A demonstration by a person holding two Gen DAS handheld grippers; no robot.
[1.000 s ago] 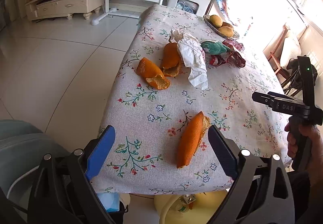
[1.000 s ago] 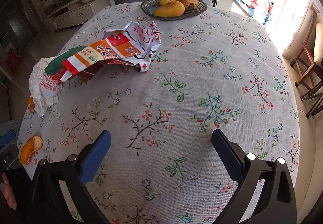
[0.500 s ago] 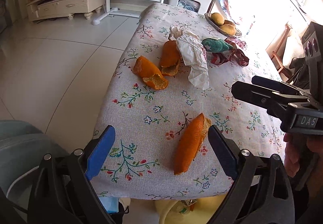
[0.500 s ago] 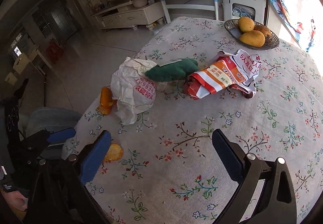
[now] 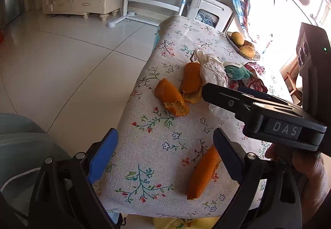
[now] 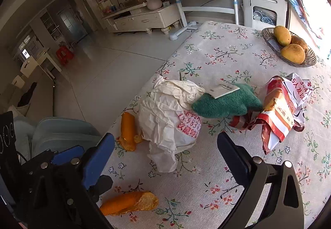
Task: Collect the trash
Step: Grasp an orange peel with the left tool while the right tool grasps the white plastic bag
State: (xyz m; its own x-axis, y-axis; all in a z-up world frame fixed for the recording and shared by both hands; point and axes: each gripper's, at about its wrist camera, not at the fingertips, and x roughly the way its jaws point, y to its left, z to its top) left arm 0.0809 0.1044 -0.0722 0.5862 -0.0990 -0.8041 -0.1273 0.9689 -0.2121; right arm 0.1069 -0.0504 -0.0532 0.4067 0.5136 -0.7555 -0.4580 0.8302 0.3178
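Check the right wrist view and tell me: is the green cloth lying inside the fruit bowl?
No. The green cloth lies on the tablecloth between the crumpled white paper and the snack wrapper, apart from the fruit bowl.

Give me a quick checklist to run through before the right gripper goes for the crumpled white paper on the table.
1. Right gripper open and empty: ok, jaws spread wide with nothing between them.
2. Crumpled white paper ahead of the jaws: ok, it sits between them in the right wrist view.
3. Paper free of other things: not ok, the green cloth rests against its top edge and an orange peel lies at its side.
4. Left gripper out of the way: cannot tell, it is open and close beside the right one.
5. Trash container in sight: cannot tell, none clearly shown.
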